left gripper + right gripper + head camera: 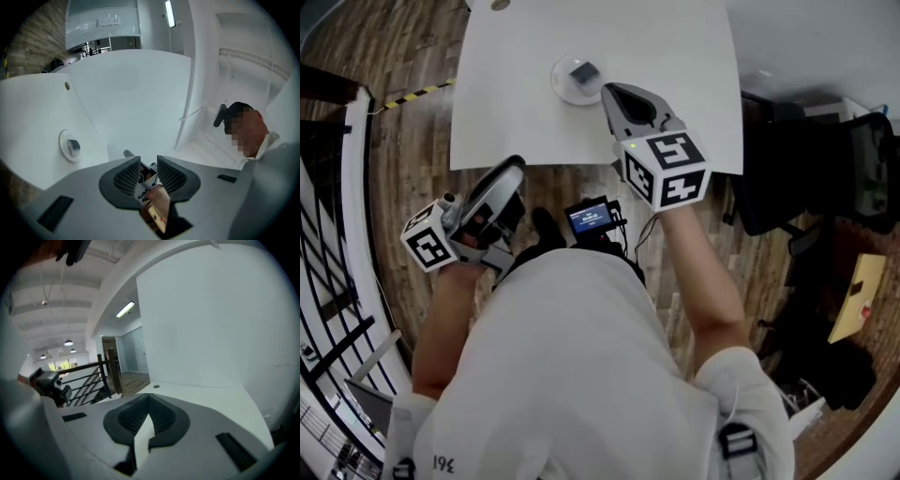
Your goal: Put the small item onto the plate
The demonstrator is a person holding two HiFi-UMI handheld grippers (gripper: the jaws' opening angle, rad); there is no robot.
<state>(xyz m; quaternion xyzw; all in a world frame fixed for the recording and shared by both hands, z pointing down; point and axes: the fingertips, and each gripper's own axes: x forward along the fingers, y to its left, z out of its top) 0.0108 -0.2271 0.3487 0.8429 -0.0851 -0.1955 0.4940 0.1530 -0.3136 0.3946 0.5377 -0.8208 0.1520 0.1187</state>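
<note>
The only writing is some digits on the person's white shirt [581, 375] and lines on a small screen [591, 217] between the arms, both too small to read. The right arm reaches forward over the table [675, 56]. The right tongs [614, 94] are clenched on nothing, their tip just beside the plate [562, 86]. The small item [584, 71] lies on that plate, just ahead of them. The left tongs [516, 167] are held back off the table's near edge, slightly parted and empty.
</note>
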